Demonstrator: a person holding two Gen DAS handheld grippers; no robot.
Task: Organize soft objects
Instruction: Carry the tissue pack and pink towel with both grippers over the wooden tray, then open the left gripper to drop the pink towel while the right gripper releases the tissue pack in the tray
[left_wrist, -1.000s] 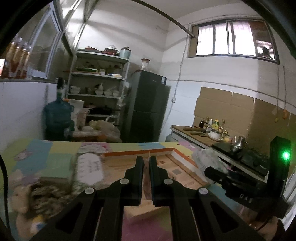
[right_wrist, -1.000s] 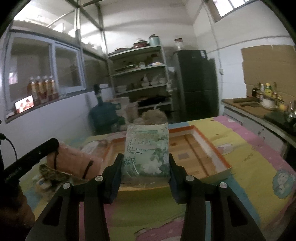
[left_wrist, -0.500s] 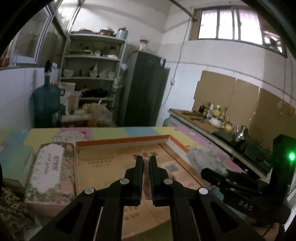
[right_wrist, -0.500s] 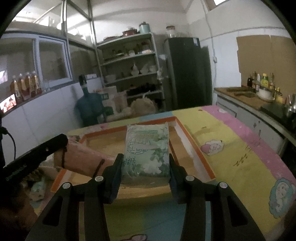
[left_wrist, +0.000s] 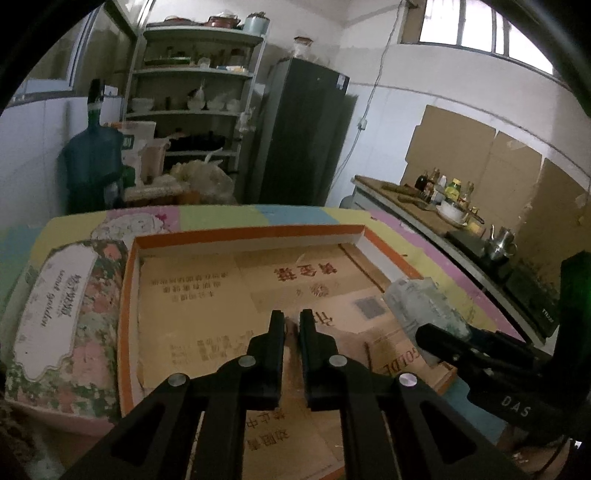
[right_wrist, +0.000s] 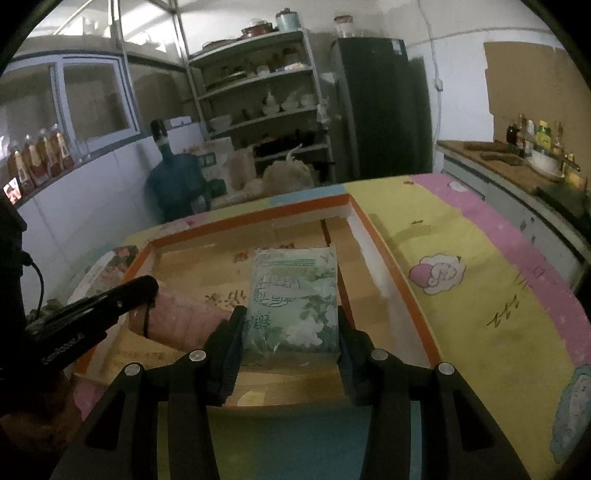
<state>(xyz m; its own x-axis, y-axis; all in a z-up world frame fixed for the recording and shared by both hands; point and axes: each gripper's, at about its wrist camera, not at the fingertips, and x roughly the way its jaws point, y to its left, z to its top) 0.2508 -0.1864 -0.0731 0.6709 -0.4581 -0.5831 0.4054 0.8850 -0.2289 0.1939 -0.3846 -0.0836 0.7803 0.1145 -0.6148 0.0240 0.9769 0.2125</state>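
Observation:
A shallow cardboard tray (left_wrist: 240, 232) with an orange rim lies on the colourful tablecloth; the right wrist view shows it too (right_wrist: 373, 229). My right gripper (right_wrist: 289, 312) is shut on a green-and-white flower-print tissue pack (right_wrist: 291, 291), held low over the tray's right half. In the left wrist view that pack (left_wrist: 424, 306) sticks out of the right gripper (left_wrist: 447, 339). My left gripper (left_wrist: 291, 317) is shut, with a sliver of pink between its tips. Seen from the right wrist, the left gripper (right_wrist: 147, 288) holds a pink folded cloth (right_wrist: 177, 317) with a black band, over the tray's left half.
A floral tissue box (left_wrist: 62, 314) lies just left of the tray. A blue water jug (left_wrist: 92, 162), a shelf rack (left_wrist: 192, 110) and a dark fridge (left_wrist: 303, 136) stand beyond the table. A counter with bottles (left_wrist: 443, 188) runs along the right.
Both grippers have moved forward and down, from the near edge to over the tray floor. Each keeps its hold, the pink cloth on the left and the tissue pack on the right.

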